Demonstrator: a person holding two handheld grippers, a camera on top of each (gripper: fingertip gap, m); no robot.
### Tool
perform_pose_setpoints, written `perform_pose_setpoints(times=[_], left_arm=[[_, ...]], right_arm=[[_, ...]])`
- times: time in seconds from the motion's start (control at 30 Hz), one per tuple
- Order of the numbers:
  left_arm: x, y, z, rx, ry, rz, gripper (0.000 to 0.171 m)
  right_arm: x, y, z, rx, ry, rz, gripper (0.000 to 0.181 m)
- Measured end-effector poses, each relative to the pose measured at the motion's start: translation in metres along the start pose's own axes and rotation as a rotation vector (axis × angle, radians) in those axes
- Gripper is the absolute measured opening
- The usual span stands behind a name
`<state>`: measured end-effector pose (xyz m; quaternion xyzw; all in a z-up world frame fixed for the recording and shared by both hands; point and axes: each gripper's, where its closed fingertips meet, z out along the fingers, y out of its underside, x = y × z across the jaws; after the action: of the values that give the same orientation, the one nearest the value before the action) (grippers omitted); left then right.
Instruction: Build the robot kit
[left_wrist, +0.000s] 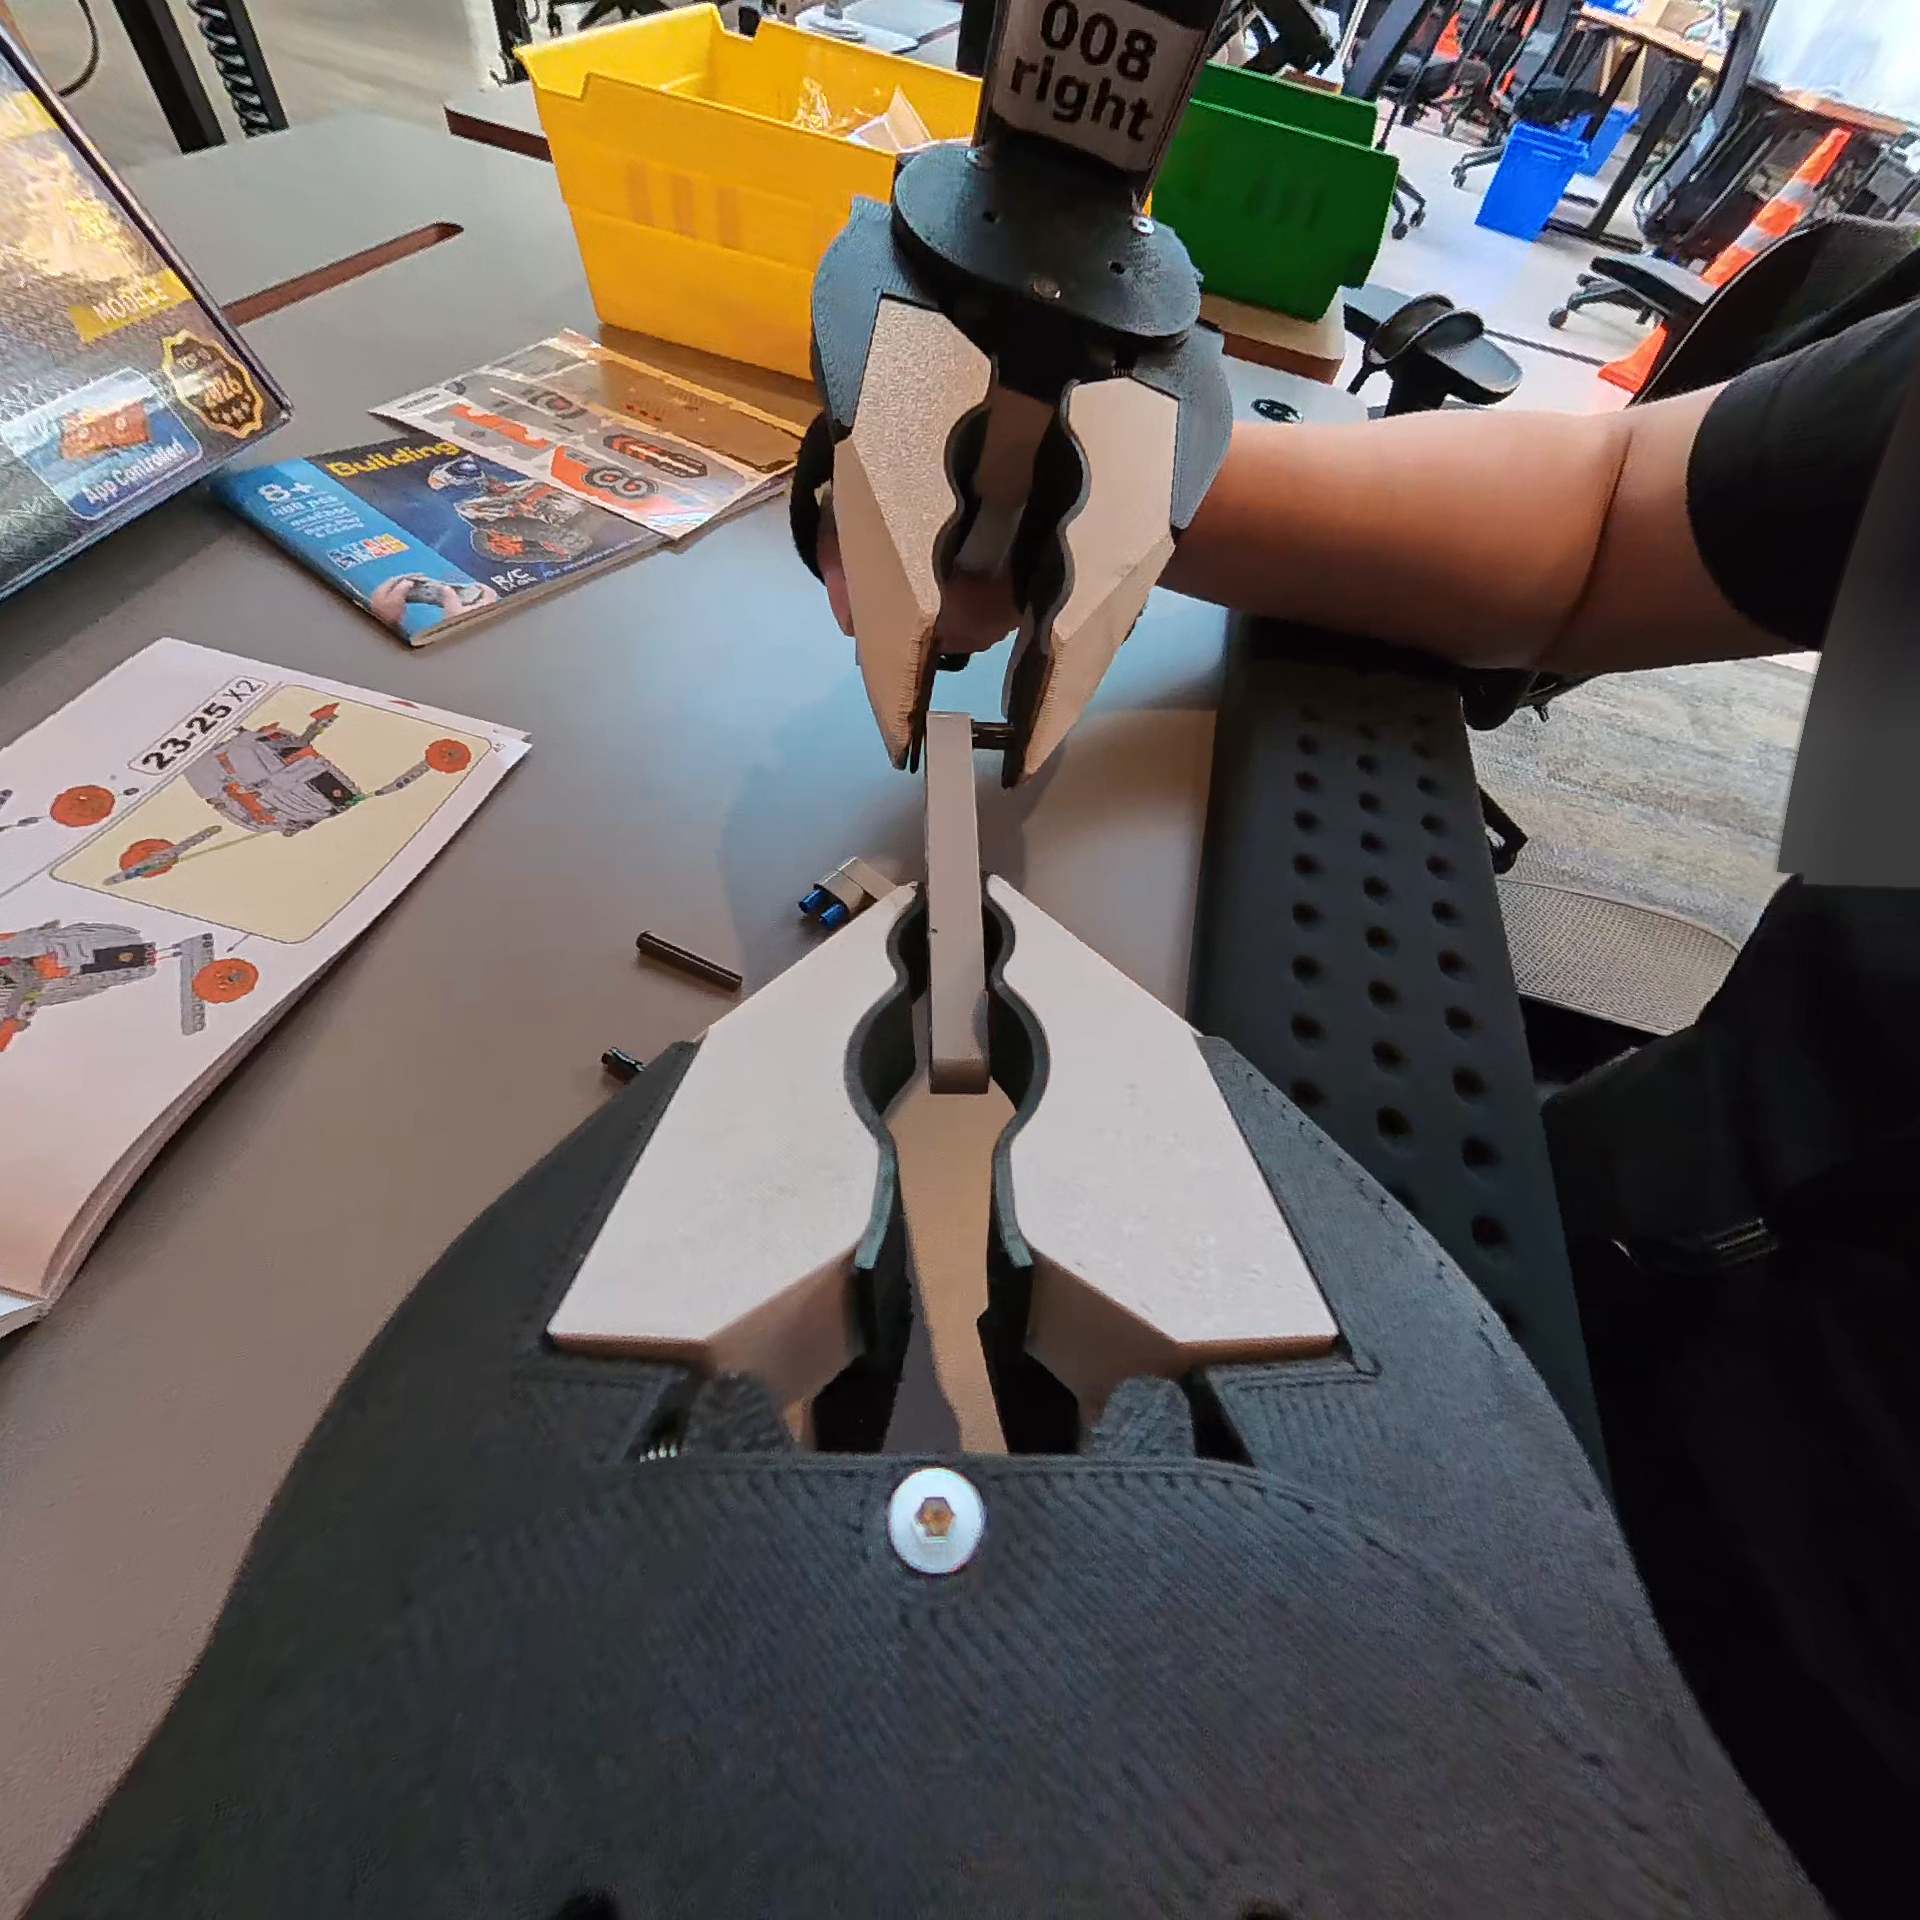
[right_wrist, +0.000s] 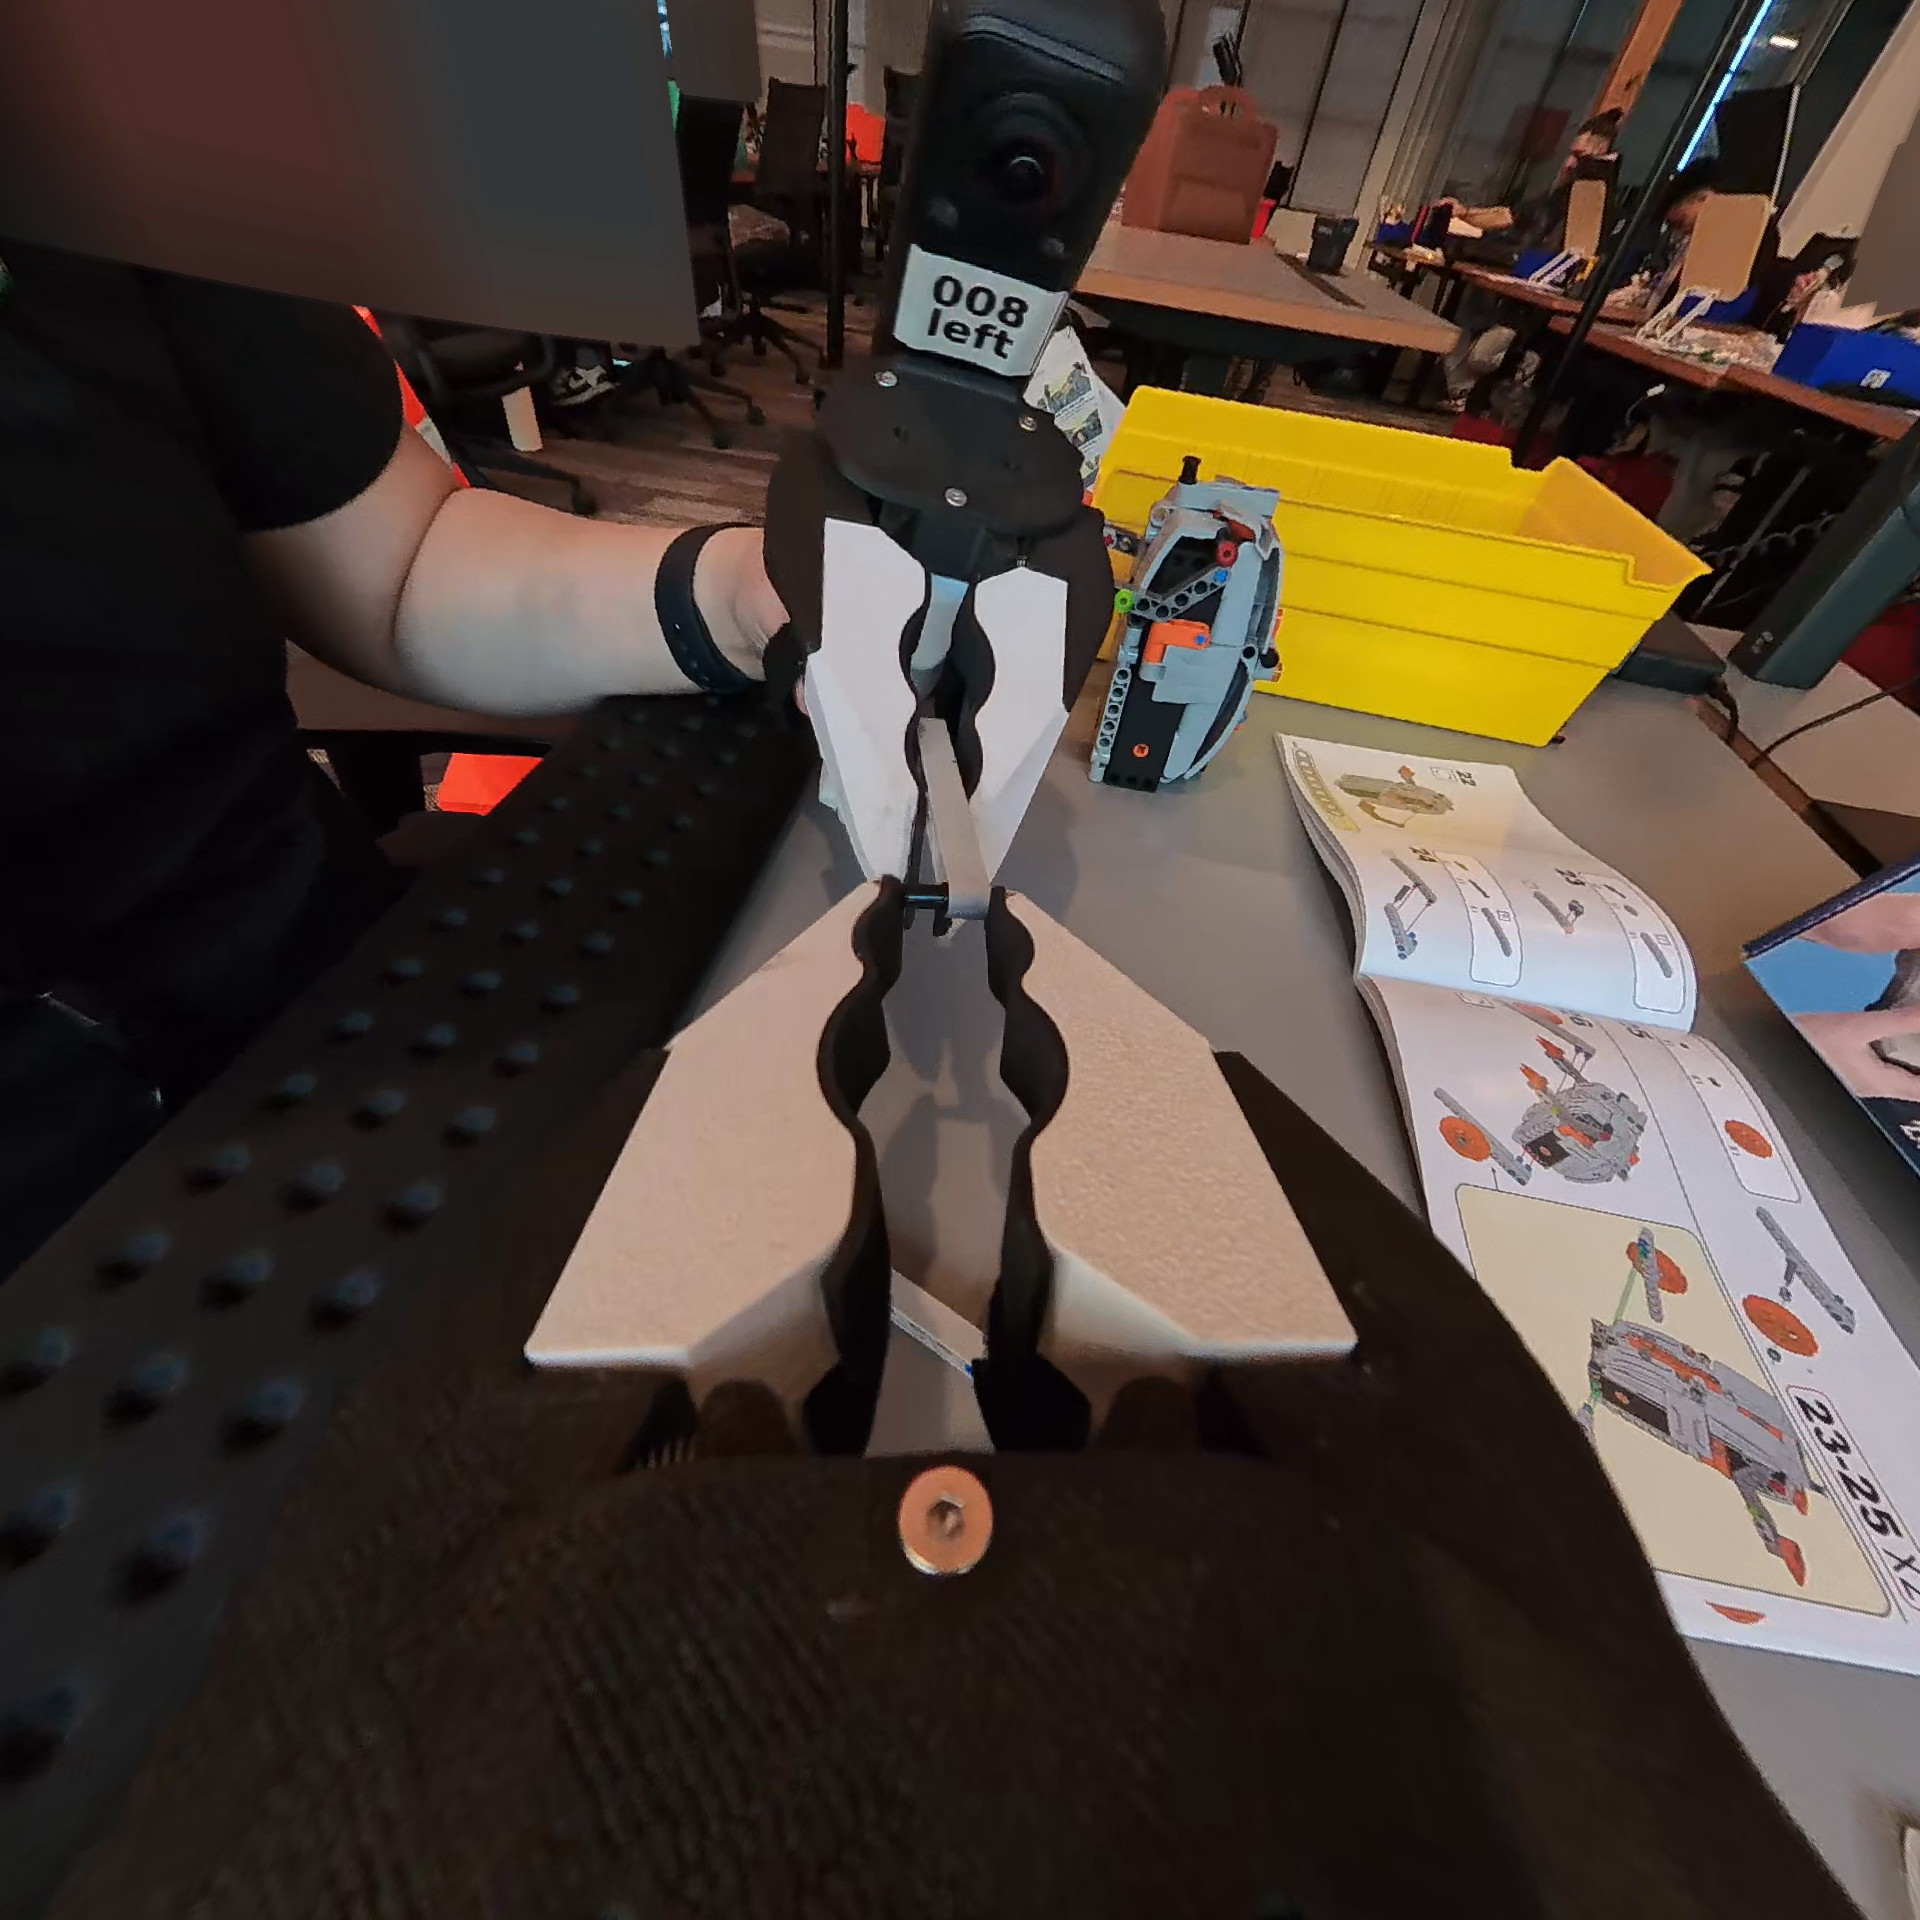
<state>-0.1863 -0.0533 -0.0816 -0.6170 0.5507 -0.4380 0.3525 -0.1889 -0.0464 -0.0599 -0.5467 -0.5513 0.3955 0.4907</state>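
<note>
My left gripper (left_wrist: 953, 891) is shut on a long grey beam (left_wrist: 954, 914), which sticks out forward from its jaws above the table. It also shows in the right wrist view (right_wrist: 940, 831), with the beam (right_wrist: 961, 831) in its jaws. My right gripper (right_wrist: 942, 894) faces it and is closed on a short black pin (right_wrist: 923, 900) pressed against the side of the beam's far end. In the left wrist view the right gripper (left_wrist: 964, 767) and pin (left_wrist: 992, 732) meet the beam tip.
On the grey table (left_wrist: 644, 727) lie a grey piece with blue pins (left_wrist: 844, 894), a black axle (left_wrist: 689, 961), a small black pin (left_wrist: 621, 1062), an open instruction booklet (left_wrist: 208, 883) and a yellow bin (left_wrist: 727, 208). A part-built model (right_wrist: 1195, 644) stands by the bin. A black perforated board (left_wrist: 1361, 935) lies alongside. Less than 4 cm separates the two grippers' tips. The part-built model (right_wrist: 1195, 644) is about 20 centimeters from both grippers' fingertips.
</note>
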Motion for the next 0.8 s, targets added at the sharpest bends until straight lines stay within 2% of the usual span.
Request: perform_pose_setpoints(times=[0.3,0.5,0.53,0.57,0.6,0.63,0.73,0.8], left_arm=[[0.002,-0.008,0.0,0.059,0.017,-0.012,0.009],[-0.002,-0.008,-0.003,0.063,-0.029,0.015,0.006],[-0.003,-0.009,-0.003,0.067,-0.037,0.018,0.009],[-0.004,-0.01,-0.003,0.075,-0.046,0.015,0.019],[-0.005,-0.01,-0.003,0.078,-0.05,0.012,0.018],[-0.003,-0.01,-0.003,0.075,-0.034,0.013,0.008],[-0.003,-0.008,-0.002,0.064,-0.034,0.017,0.006],[-0.005,-0.005,0.0,0.039,-0.052,0.016,0.006]], right_arm=[[0.0,0.0,-0.003,0.019,-0.001,0.0,0.014],[0.001,0.001,-0.006,0.02,0.011,0.0,0.014],[0.002,0.002,-0.006,0.016,0.015,-0.003,0.014],[0.001,0.002,-0.005,0.018,0.01,-0.002,0.014],[0.001,0.002,-0.005,0.019,0.005,0.006,0.014],[0.0,0.003,-0.004,0.015,0.002,0.011,0.014],[0.001,0.004,-0.004,0.011,-0.002,0.01,0.014],[0.002,0.011,-0.007,-0.05,-0.005,0.013,0.015]])
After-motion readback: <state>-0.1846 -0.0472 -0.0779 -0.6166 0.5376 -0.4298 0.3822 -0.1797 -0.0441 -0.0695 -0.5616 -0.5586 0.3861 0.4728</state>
